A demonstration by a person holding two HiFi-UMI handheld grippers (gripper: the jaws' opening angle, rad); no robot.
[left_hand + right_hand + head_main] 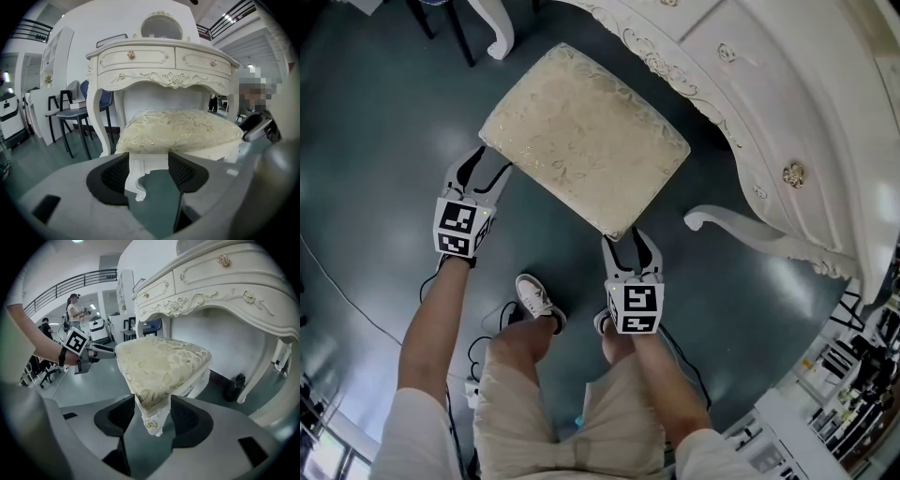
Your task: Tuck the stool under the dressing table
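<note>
Straddling a leg, left tongs [147, 171]: the jaws stand wide on either side of the white carved leg [138, 180] under one corner of the stool [178, 131]. The pads look just clear of it, though the view along the jaws is too close to be sure.
Right tongs [152, 416]: the jaws are wide as well. The stool's nearest corner and its rosette leg [152, 423] sit between them, not clamped.
Seen from the head: the left tongs are at the stool's left corner and the right tongs at the corner nearest the person. Each has a marker cube [461, 228] behind it and is held on a bare forearm.
Stool: it has a cream cushion with a gold pattern on a white frame. It stands on the floor [375, 187], turned so that one corner points at the person. It is in front of the knee space of the dressing table [787, 94], with its far edge near the carved front. Most of the seat is out in the open.
Dressing table: it is white, with a carved apron and gold knobs on the drawers. One curved table leg [750, 234] is on the floor to the right of the stool.
Floor: it is dark grey-green and glossy.
Beyond: dark chairs [75, 115] stand to the left of the dressing table. People [75, 310] stand far back in the right gripper view.
</note>
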